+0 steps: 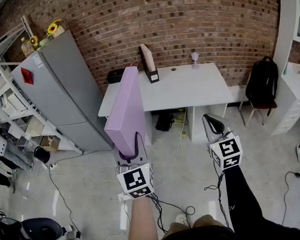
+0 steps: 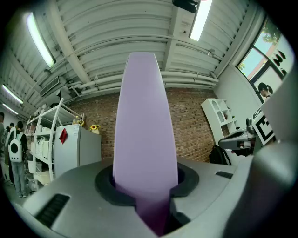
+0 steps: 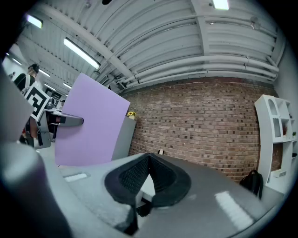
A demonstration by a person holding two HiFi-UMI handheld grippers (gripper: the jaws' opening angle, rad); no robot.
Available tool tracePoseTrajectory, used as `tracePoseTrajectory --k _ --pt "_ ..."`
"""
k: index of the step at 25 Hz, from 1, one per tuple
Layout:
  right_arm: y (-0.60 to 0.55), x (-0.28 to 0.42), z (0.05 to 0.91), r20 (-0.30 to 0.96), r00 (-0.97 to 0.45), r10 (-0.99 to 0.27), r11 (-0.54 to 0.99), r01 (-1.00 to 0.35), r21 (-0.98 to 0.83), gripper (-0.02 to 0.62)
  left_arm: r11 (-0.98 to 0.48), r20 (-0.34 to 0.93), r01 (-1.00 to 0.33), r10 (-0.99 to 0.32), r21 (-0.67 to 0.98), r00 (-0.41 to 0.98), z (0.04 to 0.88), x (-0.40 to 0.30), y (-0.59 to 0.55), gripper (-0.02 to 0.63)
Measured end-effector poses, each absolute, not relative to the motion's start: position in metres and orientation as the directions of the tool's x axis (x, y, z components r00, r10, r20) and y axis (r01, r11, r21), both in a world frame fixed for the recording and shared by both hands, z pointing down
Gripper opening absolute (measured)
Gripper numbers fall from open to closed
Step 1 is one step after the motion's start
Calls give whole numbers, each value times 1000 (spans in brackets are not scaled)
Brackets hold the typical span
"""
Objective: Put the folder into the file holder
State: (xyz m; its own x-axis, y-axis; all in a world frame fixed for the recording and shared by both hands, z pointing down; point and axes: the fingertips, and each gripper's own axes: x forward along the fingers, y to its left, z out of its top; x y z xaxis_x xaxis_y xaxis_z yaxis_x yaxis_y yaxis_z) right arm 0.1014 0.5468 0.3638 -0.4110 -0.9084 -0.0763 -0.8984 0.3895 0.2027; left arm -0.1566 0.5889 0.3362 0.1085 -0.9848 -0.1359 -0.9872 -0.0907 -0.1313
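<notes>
Now left gripper is clamping folder upright, well short of file holder on far table. Right gripper is hanging closed, empty. Best keeping folder vertical while nearing, lining edge with holder's slot.

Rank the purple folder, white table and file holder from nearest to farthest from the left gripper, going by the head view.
1. purple folder, clamped in the left gripper
2. white table, ahead and slightly right
3. file holder, at the table's back edge
</notes>
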Motion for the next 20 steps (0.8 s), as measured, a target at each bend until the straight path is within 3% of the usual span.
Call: tracePoseTrajectory --k 20 --pt "525 104 367 -115 -354 -928 336 -929 154 0 -212 -104 -970 -969 -121 224 345 -158 555 143"
